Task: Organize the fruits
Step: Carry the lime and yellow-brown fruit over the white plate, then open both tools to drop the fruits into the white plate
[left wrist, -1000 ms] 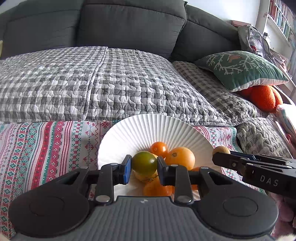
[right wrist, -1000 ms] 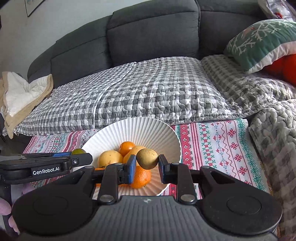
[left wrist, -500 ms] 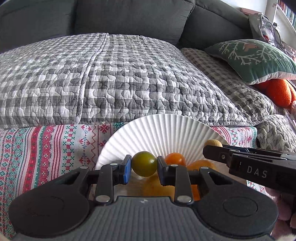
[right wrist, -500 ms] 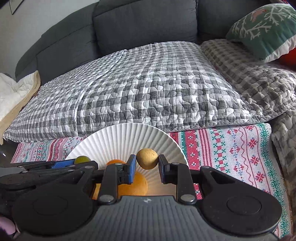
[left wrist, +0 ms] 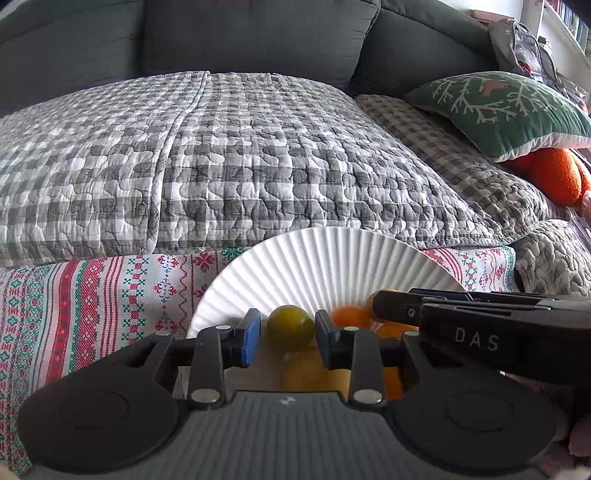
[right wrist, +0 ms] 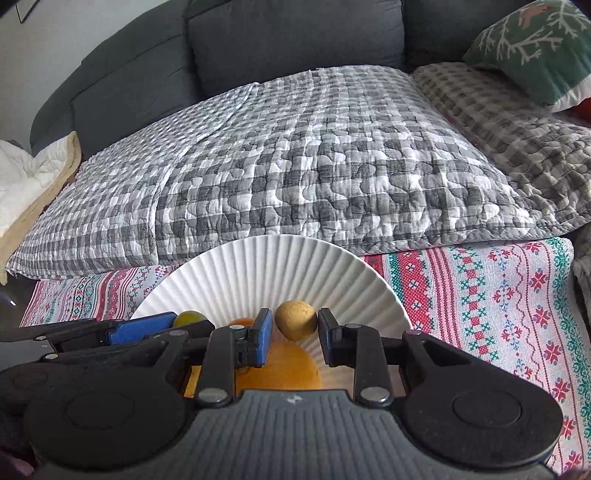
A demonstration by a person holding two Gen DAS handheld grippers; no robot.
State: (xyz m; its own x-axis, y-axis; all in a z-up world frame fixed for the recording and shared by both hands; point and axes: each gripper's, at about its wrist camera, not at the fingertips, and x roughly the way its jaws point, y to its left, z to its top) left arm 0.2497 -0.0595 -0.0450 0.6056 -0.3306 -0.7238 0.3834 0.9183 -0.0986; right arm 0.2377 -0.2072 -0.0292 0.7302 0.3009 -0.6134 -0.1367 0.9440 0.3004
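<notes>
The left gripper (left wrist: 286, 334) grips a green fruit (left wrist: 290, 328) and the right gripper (right wrist: 295, 330) grips a tan fruit (right wrist: 296, 319), both above the white ribbed bowl (left wrist: 325, 258). The bowl stands on a patterned cloth (left wrist: 92, 295) before a grey sofa (left wrist: 240, 33). Only the right view shows the white blanket (right wrist: 18, 177). The oranges (left wrist: 349, 316) in the bowl are mostly hidden.

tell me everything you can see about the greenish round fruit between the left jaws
The greenish fruit is small, round and smooth, olive-yellow with a dull sheen and no visible stem. It sits between the jaws of the left gripper, over the ribbed white bowl, in front of the orange and yellow fruits there. A slight gap shows at the blue pad, so a firm grip is uncertain. In the right wrist view only its top peeks over the left gripper's finger.
</notes>
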